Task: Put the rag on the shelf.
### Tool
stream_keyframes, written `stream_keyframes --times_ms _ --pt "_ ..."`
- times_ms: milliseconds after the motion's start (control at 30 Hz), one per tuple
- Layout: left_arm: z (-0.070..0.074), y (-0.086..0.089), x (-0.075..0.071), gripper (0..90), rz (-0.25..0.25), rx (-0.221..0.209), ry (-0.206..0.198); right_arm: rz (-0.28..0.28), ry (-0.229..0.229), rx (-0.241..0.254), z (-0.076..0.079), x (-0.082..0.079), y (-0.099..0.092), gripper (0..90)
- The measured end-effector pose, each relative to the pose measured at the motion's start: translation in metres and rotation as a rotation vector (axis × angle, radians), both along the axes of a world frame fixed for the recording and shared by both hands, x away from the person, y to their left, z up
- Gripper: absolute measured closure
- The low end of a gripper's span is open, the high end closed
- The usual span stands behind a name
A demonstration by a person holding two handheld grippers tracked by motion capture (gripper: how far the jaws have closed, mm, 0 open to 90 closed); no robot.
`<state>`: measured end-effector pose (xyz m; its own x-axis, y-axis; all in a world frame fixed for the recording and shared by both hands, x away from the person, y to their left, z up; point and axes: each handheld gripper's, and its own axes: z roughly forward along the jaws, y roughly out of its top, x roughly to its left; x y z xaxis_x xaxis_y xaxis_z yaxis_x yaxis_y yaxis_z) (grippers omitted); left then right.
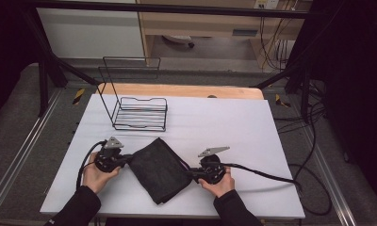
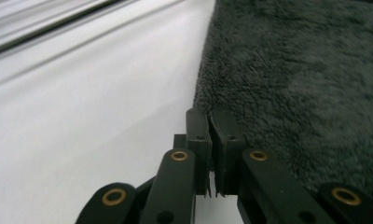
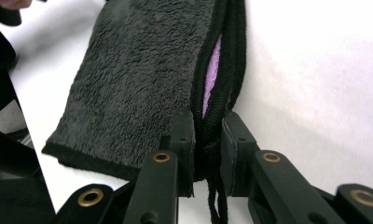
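Observation:
A dark grey folded towel (image 1: 158,172) lies at an angle on the white table (image 1: 224,127), between my two grippers. My left gripper (image 1: 129,160) meets the towel's left corner. In the left gripper view its jaws (image 2: 211,114) stand pressed together right at the fluffy edge of the towel (image 2: 292,70), nipping that edge. My right gripper (image 1: 189,173) is at the towel's right side. In the right gripper view it (image 3: 208,121) is shut on the thick folded edge of the towel (image 3: 128,79), where a strip of purple lining (image 3: 213,65) shows between the layers.
A black wire rack (image 1: 139,113) stands on the table behind the towel, at the back left. A wooden board (image 1: 186,90) runs along the far edge. The right gripper's cable (image 1: 271,176) trails off to the right. White tabletop stretches to the right of the rack.

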<state>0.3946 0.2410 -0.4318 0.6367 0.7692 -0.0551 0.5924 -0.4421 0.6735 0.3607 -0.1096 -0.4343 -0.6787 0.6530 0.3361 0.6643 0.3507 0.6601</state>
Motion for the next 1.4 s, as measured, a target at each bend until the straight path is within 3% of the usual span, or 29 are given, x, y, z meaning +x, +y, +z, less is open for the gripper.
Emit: stream_keyframes --times_ms 300,400,433,467,500,533,567,600,633,667,733,833,967,1100,1267,1400 --pt "0.0 -0.025 0.025 86.2 0.021 -0.007 -0.009 -0.057 -0.019 0.019 -0.006 -0.024 0.0 77.4" --pt "-0.001 -0.028 0.026 85.8 0.043 -0.021 0.004 -0.069 -0.016 0.01 -0.011 -0.028 0.002 76.5" --pt "0.0 -0.026 0.025 83.1 0.05 -0.018 0.004 -0.049 -0.035 -0.001 -0.013 -0.025 0.001 73.3" --pt "0.002 -0.024 0.022 83.1 0.065 -0.016 0.001 -0.049 -0.035 -0.001 -0.013 -0.025 0.001 73.3" --pt "0.004 -0.021 0.018 70.1 0.08 -0.015 -0.01 -0.03 -0.06 0.001 -0.01 -0.021 -0.001 64.2" --pt "0.006 -0.018 0.013 70.1 0.097 -0.023 -0.019 -0.03 -0.06 0.001 -0.01 -0.021 -0.001 64.2" --pt "0.009 -0.014 0.008 55.5 0.113 -0.036 -0.016 -0.033 -0.129 0.002 -0.006 -0.017 -0.005 56.9" --pt "0.011 -0.01 0.001 55.5 0.122 -0.044 -0.012 -0.033 -0.129 0.002 -0.006 -0.017 -0.005 56.9" --pt "0.013 -0.007 -0.007 48.4 0.129 -0.055 -0.017 -0.036 -0.165 0.013 0.0 -0.011 -0.008 49.2" --pt "0.014 -0.005 -0.015 45.0 0.128 -0.064 -0.022 -0.036 -0.178 0.021 0.003 -0.007 -0.008 48.6" --pt "0.014 -0.005 -0.031 41.9 0.111 -0.09 -0.004 -0.027 -0.161 0.038 0.005 0.001 -0.008 46.8" --pt "0.012 -0.016 -0.055 40.0 0.053 -0.098 0.006 -0.013 -0.148 0.035 0.004 0.007 -0.006 46.3" --pt "0.008 -0.037 -0.072 39.1 -0.003 -0.135 0.049 0.015 -0.138 0.008 -0.005 0.011 0.002 48.9" --pt "0.0 -0.059 -0.084 40.7 -0.045 -0.117 0.082 0.045 -0.147 -0.027 -0.012 0.007 0.004 60.4" --pt "-0.009 -0.068 -0.094 40.0 -0.033 -0.1 0.093 0.059 -0.139 -0.031 -0.014 0.006 0.005 71.4" --pt "-0.015 -0.067 -0.1 42.0 0.005 -0.141 0.113 0.06 -0.135 -0.031 -0.017 0.006 0.007 73.7"
